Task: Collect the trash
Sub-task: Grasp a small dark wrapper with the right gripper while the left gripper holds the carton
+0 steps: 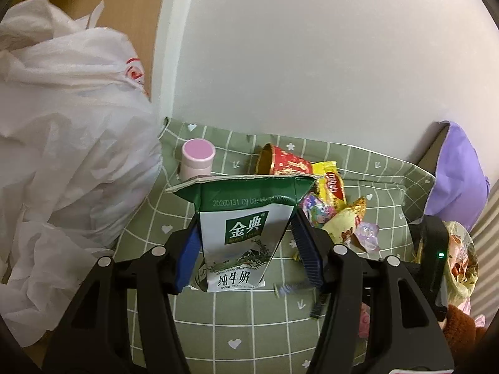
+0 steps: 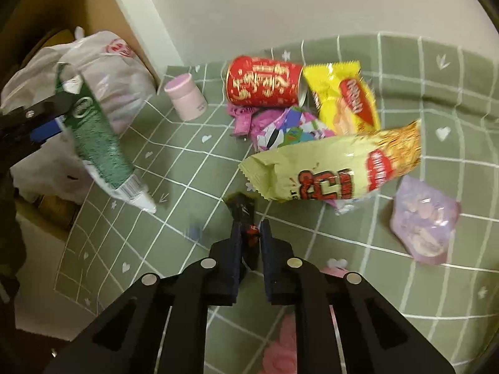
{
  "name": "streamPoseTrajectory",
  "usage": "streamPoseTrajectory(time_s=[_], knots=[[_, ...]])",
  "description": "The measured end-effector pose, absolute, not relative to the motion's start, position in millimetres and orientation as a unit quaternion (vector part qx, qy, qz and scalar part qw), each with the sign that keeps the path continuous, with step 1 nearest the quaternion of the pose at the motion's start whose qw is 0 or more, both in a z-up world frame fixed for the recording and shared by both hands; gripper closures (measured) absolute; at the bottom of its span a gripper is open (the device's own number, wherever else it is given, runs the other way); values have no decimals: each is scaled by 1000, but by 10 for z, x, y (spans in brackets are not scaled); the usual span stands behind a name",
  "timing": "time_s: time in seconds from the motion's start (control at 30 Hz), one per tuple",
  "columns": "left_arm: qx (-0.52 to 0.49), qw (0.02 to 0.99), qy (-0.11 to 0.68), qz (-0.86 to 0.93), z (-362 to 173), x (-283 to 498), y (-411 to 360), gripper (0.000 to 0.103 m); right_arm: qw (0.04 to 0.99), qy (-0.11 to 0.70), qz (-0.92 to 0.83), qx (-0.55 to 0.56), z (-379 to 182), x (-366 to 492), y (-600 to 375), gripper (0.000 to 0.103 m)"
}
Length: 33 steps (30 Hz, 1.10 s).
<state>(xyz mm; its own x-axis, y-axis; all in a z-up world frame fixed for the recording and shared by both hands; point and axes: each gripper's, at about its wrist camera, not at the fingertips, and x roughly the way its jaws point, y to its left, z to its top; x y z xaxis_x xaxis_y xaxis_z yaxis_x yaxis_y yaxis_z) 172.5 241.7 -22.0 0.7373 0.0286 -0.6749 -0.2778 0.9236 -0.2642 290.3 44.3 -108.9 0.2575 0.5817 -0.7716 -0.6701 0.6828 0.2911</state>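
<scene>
Milk carton (image 1: 240,233), labelled 金典 纯牛奶, being pinched by left gripper (image 1: 246,233). Dark wrapper (image 2: 246,221) being pinched by right gripper (image 2: 249,233), near red cup (image 2: 263,81).

Wrapper-strewn green checked cloth (image 2: 405,93)

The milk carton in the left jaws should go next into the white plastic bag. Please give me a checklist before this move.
1. Left gripper shut on milk carton: ok.
2. Carton lifted off the green cloth: ok.
3. White plastic bag beside the carton: ok.
4. Bag mouth open: cannot tell.
5. Right gripper shut on small dark wrapper: ok.
6. Carton empty: cannot tell.
</scene>
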Motion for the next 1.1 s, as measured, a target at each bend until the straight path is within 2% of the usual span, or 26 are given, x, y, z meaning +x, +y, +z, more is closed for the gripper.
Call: streamPoseTrajectory(time_s=[0.53,0.8,0.97,1.1], knots=[[-172,926,334,38,-56,1803,2161,49,860,391,326,-34,-493,2723,-521,92],[-149,936,319,-14,121,2037,1742,49,888,362,282,-18,-262,2669,-983,92],[-136,936,321,-46,141,2148,1503,49,896,365,249,-33,-411,2639,-1200,92],[-125,932,334,-59,75,2185,1363,49,874,412,256,4,-828,2612,-1356,91]])
